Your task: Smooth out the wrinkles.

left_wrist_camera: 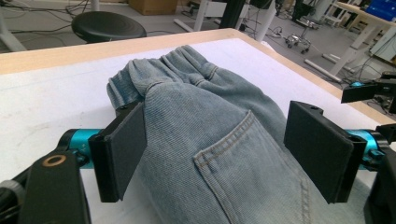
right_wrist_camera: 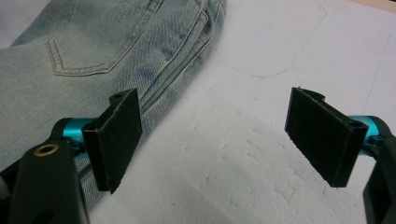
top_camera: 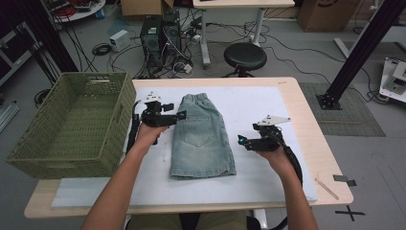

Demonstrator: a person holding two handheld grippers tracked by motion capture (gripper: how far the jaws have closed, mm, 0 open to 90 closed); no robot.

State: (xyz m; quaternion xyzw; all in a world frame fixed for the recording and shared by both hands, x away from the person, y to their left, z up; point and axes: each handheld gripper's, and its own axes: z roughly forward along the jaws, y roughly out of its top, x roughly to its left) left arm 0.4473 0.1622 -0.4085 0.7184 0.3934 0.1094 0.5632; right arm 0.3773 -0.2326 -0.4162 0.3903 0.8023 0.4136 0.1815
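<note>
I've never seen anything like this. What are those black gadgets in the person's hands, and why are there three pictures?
There is no robot here: a person holds hand-held tongs, one in each hand. The high view looks down on the table. The other two pictures come from small cameras riding on each tool. The left tongs stand open at the edge of folded denim shorts, whose cloth bulges up between their jaws in the left gripper view; nothing is gripped yet. The right tongs hover open beside the shorts. A green basket sits at the left.
</note>
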